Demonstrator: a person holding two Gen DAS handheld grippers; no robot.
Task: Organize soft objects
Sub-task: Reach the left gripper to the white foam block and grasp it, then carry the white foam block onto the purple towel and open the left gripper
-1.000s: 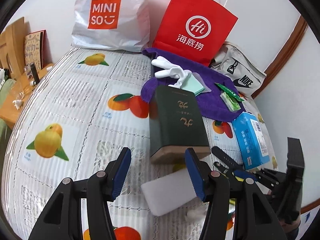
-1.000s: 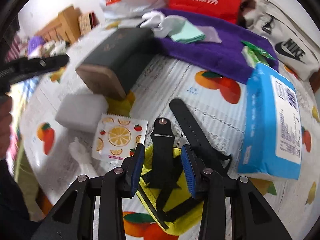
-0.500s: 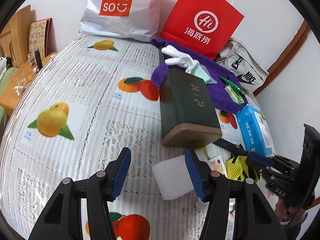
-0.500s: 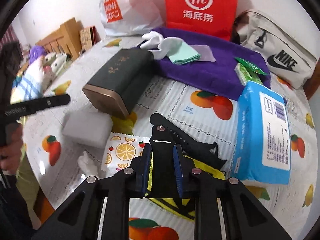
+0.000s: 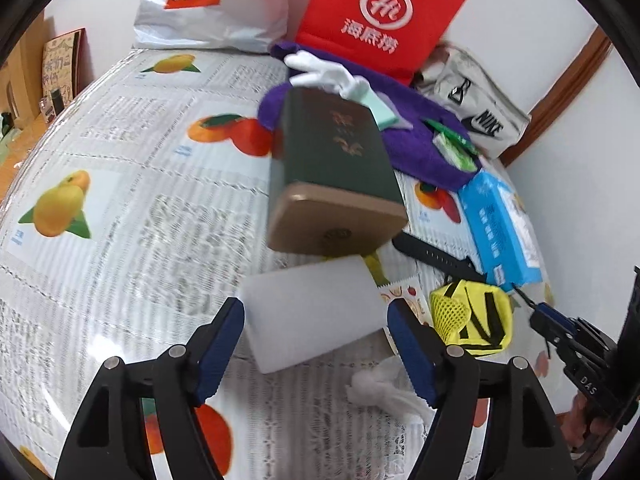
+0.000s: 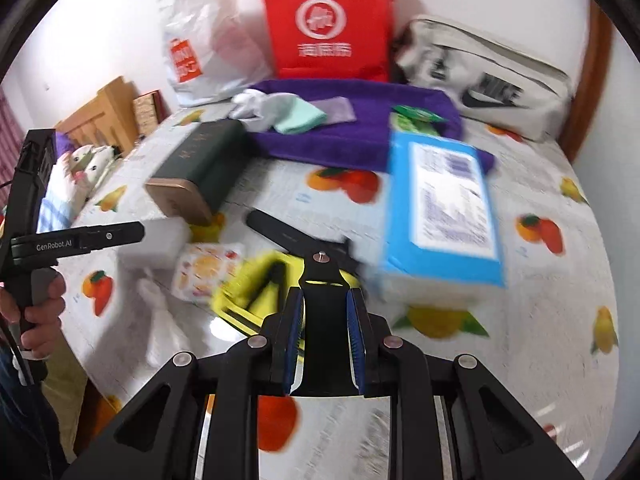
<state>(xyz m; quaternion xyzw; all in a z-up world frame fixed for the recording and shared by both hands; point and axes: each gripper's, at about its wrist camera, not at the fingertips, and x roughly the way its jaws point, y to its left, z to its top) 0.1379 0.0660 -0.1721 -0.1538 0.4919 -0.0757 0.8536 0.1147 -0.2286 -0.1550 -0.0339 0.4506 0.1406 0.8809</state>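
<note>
A white sponge block (image 5: 312,312) lies on the fruit-print cloth between the fingers of my left gripper (image 5: 316,344). Its jaws are opening and the blue pads stand just off the block's sides. My right gripper (image 6: 325,296) is shut on a black strap (image 6: 324,320), whose far end trails over a yellow mesh pouch (image 6: 256,280). In the left wrist view the right gripper (image 5: 538,312) sits at the right edge beside that pouch (image 5: 472,320). A crumpled white cloth (image 5: 380,388) lies under my left gripper's right finger.
A dark green box (image 5: 336,160) lies just behind the sponge. A blue tissue pack (image 6: 440,208) is on the right. Further back a purple towel (image 6: 360,128) carries a white glove (image 5: 328,72). Red (image 5: 380,16), white (image 5: 208,4) and grey (image 5: 480,112) bags line the wall.
My left gripper came forward and down onto the sponge, and its jaws widened. My right gripper closed on the black strap and then shifted with it.
</note>
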